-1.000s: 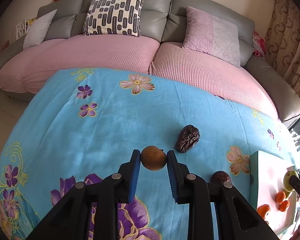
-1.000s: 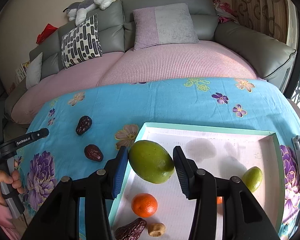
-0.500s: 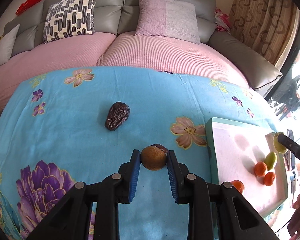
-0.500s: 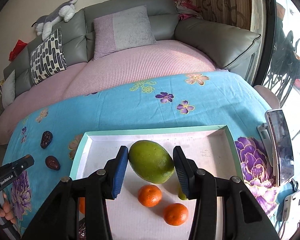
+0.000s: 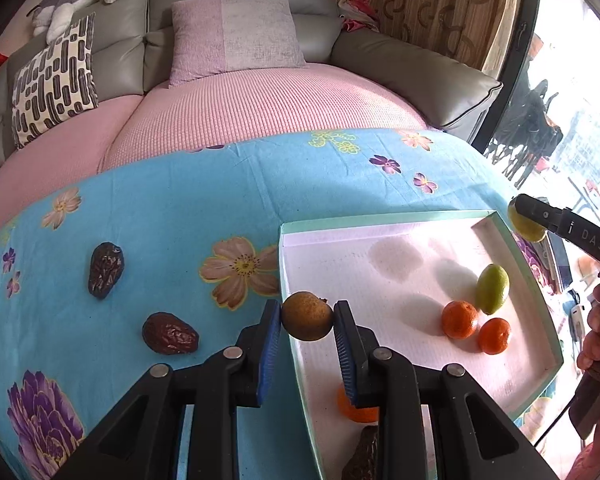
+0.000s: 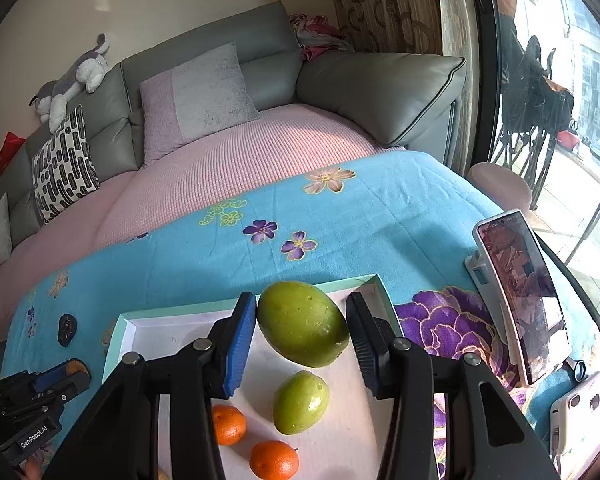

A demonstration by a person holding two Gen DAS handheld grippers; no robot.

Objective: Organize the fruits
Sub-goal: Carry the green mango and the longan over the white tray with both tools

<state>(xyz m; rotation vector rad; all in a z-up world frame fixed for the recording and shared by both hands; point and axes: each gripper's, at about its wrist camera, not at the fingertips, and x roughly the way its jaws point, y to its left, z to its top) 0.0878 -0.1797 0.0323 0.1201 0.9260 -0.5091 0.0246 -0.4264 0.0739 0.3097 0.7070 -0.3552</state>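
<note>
The left gripper (image 5: 307, 317) is pinching a small brown fruit (image 5: 307, 315) above the near left rim of the tray (image 5: 291, 340). The right gripper (image 6: 301, 322) is clamping a green mango (image 6: 302, 323) over the tray's far end, apparently clear of the floor, above a smaller green fruit (image 6: 300, 402).

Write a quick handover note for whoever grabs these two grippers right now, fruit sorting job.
Left gripper: shut on a small brown fruit, at the tray's near-left edge.
Right gripper: shut on the large green mango, above the tray.
Done: small green fruit, three oranges and one date already in the tray.
Left: release both held fruits into the tray, then fetch the two dates lying on the blue cloth.
</note>
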